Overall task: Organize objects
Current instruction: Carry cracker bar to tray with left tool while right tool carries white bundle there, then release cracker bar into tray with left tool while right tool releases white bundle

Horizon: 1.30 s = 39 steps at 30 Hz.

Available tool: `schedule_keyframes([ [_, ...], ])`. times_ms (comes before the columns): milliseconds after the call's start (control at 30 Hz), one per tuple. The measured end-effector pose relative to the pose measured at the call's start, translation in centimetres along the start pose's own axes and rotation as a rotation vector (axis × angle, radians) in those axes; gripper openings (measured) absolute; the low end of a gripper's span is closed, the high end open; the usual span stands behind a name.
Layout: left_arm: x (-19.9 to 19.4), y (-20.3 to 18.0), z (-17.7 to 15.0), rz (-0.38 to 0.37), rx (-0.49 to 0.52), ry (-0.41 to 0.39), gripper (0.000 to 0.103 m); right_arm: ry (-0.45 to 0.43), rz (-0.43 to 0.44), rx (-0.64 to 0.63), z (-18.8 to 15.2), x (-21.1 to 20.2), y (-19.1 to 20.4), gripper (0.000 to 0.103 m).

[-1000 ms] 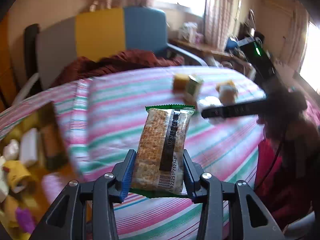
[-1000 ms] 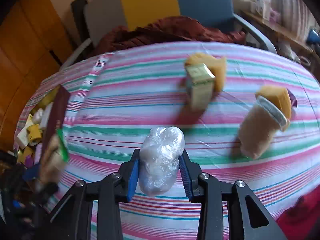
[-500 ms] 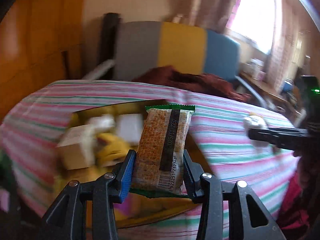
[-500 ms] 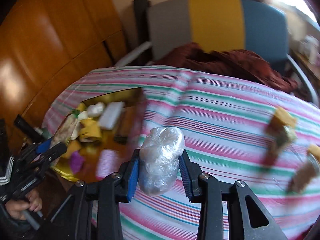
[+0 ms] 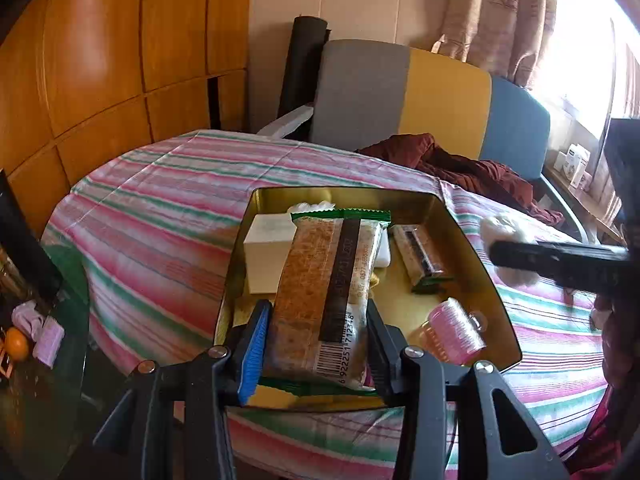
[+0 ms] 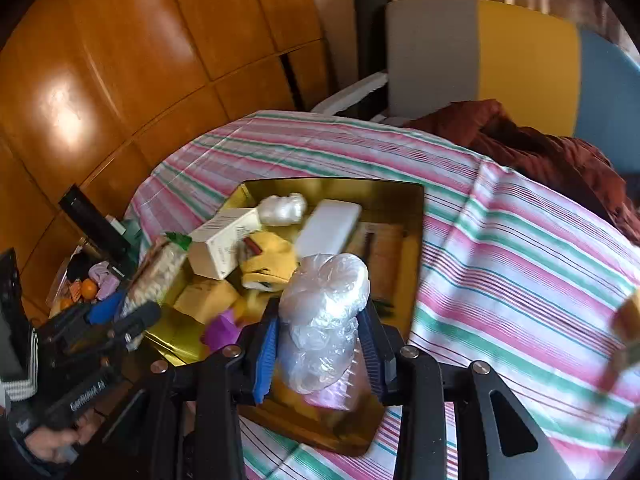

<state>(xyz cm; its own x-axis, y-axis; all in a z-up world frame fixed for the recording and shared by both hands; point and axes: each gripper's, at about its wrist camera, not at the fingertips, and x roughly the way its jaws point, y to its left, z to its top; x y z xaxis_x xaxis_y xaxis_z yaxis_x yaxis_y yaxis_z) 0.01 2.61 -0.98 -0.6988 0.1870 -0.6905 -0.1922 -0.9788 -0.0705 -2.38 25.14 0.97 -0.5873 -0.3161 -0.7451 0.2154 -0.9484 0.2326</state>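
Note:
My left gripper (image 5: 316,344) is shut on a snack bar in a clear wrapper with green ends (image 5: 326,300) and holds it above the near end of a gold tin tray (image 5: 472,248). My right gripper (image 6: 320,344) is shut on a crumpled clear plastic bag (image 6: 324,312) over the tray's near edge (image 6: 418,216). The tray holds a white box (image 5: 264,256), another wrapped bar (image 5: 420,256), a pink roller (image 5: 454,330), a yellow item (image 6: 268,264) and a white block (image 6: 328,226). The left gripper (image 6: 120,320) also shows in the right wrist view.
The tray sits on a table with a pink, green and white striped cloth (image 5: 160,216). A grey, yellow and blue chair (image 5: 420,104) with a dark red cloth (image 5: 460,164) stands behind. Wooden panels (image 5: 120,60) lie to the left. Small items lie on a low surface at lower left (image 5: 24,332).
Both grippers have swung left from the table's right side to the gold tray, still holding the snack bar and the plastic bag. The tray now sits under both.

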Motion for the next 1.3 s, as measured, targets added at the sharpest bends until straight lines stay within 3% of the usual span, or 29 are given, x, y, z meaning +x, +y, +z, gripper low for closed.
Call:
schedule_keyframes([
  [300,0.4,1.6,-1.2,0.012,-0.036,0.027,0.044,0.032,0.014,-0.059,1.6,3.0,3.5,0.038],
  [700,1.7,4.2,-2.5,0.009,-0.112,0.098,0.044,0.078,-0.019,-0.037,2.1,6.6,3.9,0.04],
  [900,3.2,3.4,-2.5,-0.048,-0.104,0.16,0.045,0.065,0.006,-0.016,1.8,6.5,4.0,0.063],
  [1300,6.4,-0.1,-1.4,-0.058,0.004,0.144,0.048,0.016,-0.056,0.056,-0.1,3.3,1.9,0.075],
])
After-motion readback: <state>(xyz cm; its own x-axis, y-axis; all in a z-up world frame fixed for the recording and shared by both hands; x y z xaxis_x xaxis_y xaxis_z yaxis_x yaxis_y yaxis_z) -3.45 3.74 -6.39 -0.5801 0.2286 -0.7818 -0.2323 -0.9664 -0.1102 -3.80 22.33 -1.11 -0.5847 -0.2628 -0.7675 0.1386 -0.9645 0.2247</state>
